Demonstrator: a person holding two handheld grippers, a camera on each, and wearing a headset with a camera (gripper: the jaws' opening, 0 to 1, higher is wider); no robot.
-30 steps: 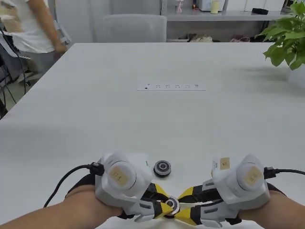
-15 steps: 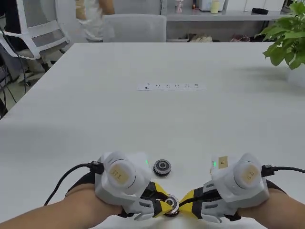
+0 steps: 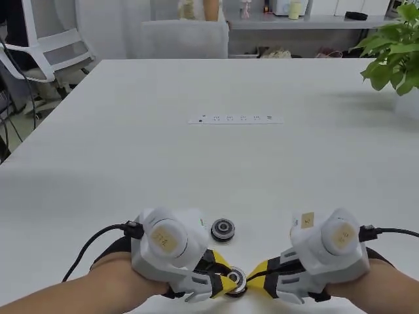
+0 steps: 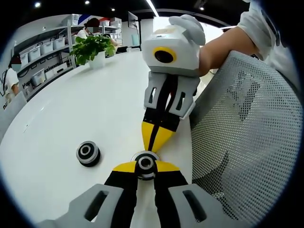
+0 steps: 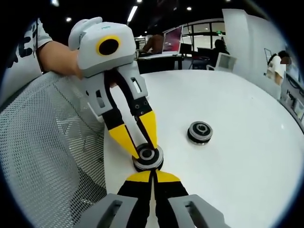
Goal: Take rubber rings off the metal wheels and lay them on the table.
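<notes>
A small metal wheel (image 3: 236, 280) with a black rubber ring lies at the table's near edge, between my two grippers. My left gripper (image 3: 226, 282) is shut on this wheel (image 4: 145, 161), one yellow tip on each side. My right gripper (image 3: 252, 278) comes from the opposite side with its jaws pressed together at the wheel's rim (image 5: 148, 156), on the rubber ring. The right gripper view has its own tips (image 5: 153, 175) meeting just under the wheel. A second wheel (image 3: 223, 229) with its ring on lies flat a little farther in.
The white table (image 3: 196, 163) stretches far ahead, with a socket strip (image 3: 236, 119) set in its middle. A potted plant (image 3: 393, 55) stands at the far right. A grey mesh chair (image 4: 242, 128) sits right behind the near edge. A person stands beyond the far edge.
My right gripper's jaws, spread a second ago, have closed at the wheel's rim. The left gripper has kept its hold. The person in the background has walked to the right.
</notes>
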